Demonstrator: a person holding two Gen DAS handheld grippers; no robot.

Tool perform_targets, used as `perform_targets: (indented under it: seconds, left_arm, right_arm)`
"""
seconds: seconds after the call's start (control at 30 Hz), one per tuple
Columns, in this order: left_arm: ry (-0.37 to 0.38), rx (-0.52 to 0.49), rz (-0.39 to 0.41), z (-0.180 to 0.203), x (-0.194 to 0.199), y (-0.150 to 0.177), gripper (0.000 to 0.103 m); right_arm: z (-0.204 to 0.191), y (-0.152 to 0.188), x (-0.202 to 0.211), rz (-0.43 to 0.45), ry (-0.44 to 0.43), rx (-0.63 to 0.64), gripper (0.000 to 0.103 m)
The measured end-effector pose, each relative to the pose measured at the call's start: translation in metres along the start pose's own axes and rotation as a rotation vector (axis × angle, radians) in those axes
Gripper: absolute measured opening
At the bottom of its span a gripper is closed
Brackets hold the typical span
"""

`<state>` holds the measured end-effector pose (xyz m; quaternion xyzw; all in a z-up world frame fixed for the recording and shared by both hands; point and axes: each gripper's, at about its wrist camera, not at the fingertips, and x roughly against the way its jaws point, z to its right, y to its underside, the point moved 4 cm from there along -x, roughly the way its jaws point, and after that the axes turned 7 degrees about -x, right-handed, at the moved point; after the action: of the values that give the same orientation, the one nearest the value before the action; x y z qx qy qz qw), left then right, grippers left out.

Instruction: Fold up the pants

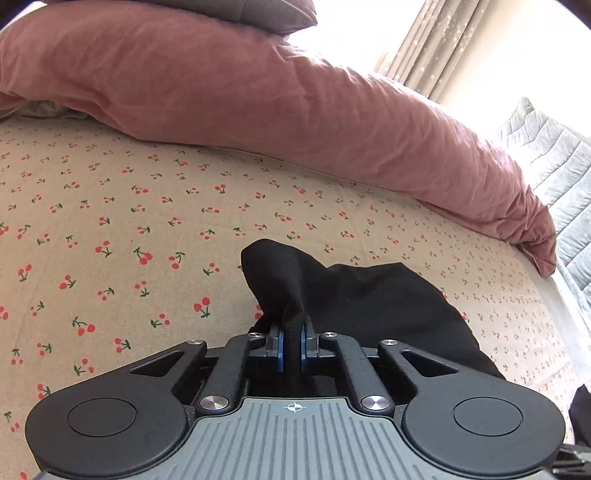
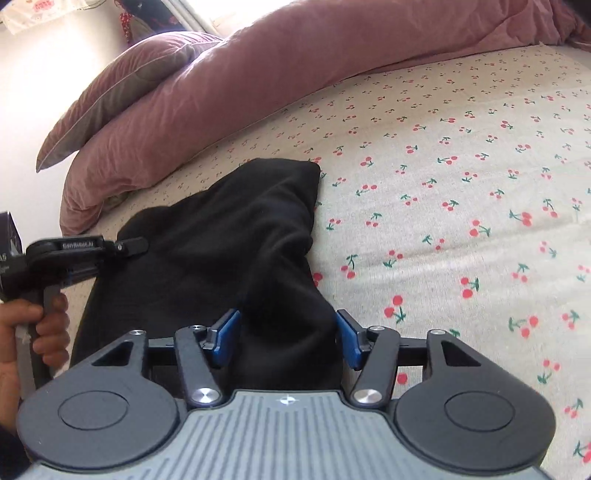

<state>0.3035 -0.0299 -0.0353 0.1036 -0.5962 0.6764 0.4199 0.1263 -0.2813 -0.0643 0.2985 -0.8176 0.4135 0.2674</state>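
One pair of black pants [image 2: 221, 240] lies bunched on the bed, on a single cherry-print sheet [image 2: 461, 177]. The garment sits near the sheet's edge, in front of the pink duvet [image 1: 258, 103], and is well apart from it.

Two tongs are present. The left tongs [image 1: 291, 345] are closed on the pants: one ridge of black fabric rises between the two blue pads [image 1: 279, 347] and is pinched there. From that pinch the cloth stands up in one peak, then falls away to the right onto the sheet. In the right wrist view the left tongs [image 2: 135, 245] appear at the left edge with their tip over the black fabric; one hand [image 2: 40, 325] grips the handle.

The right tongs [image 2: 288, 338] stand apart. Their two blue pads [image 2: 225, 338] flank a fold of the pants. The left pad does not press on the fold; whether the right pad touches the cloth cannot be told. The garment runs forward from these tongs to one rounded end on the sheet.

Behind the duvet are one pink pillow [image 2: 122, 96], one dark grey cushion [image 1: 240, 11], one curtain [image 1: 436, 44] and one quilted grey cover [image 1: 546, 173].
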Motion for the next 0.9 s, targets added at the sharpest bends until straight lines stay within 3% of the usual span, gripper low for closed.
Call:
perform_targets:
  seconds: [0.2, 0.33, 0.43, 0.57, 0.67, 0.73, 0.8, 0.83, 0.9]
  left_arm:
    - [-0.009, 0.028, 0.052, -0.003, 0.002, 0.000, 0.005]
    - [-0.037, 0.001, 0.022, -0.008, -0.012, 0.014, 0.012]
    - [-0.007, 0.039, 0.010, -0.015, -0.004, 0.013, 0.016]
    - [-0.002, 0.036, 0.021, -0.018, 0.025, 0.009, 0.018]
    - [-0.036, 0.026, 0.059, -0.011, 0.058, 0.011, 0.020]
    - [-0.013, -0.018, 0.084, 0.005, 0.074, 0.017, 0.020]
    - [0.010, -0.115, 0.110, 0.032, 0.086, 0.028, 0.020]
    - [0.029, -0.186, 0.122, 0.048, 0.089, 0.034, 0.020]
    - [0.054, -0.325, 0.112, 0.075, 0.083, 0.051, 0.024]
  right_arm:
    - [-0.003, 0.044, 0.025, 0.011, 0.045, -0.114, 0.054]
    - [-0.003, 0.062, 0.032, 0.040, 0.056, -0.102, 0.054]
    - [0.000, 0.061, 0.033, 0.028, 0.053, -0.105, 0.054]
    - [-0.010, 0.055, 0.039, -0.030, 0.053, 0.051, 0.063]
    - [-0.017, 0.027, 0.062, 0.110, 0.102, 0.211, 0.064]
    - [-0.024, 0.000, 0.065, 0.147, 0.031, 0.255, 0.062]
    - [-0.028, -0.025, 0.052, 0.136, -0.118, 0.235, 0.053]
    - [-0.031, -0.034, 0.041, 0.123, -0.141, 0.240, 0.051]
    - [-0.037, -0.046, 0.008, 0.083, -0.099, 0.287, 0.051]
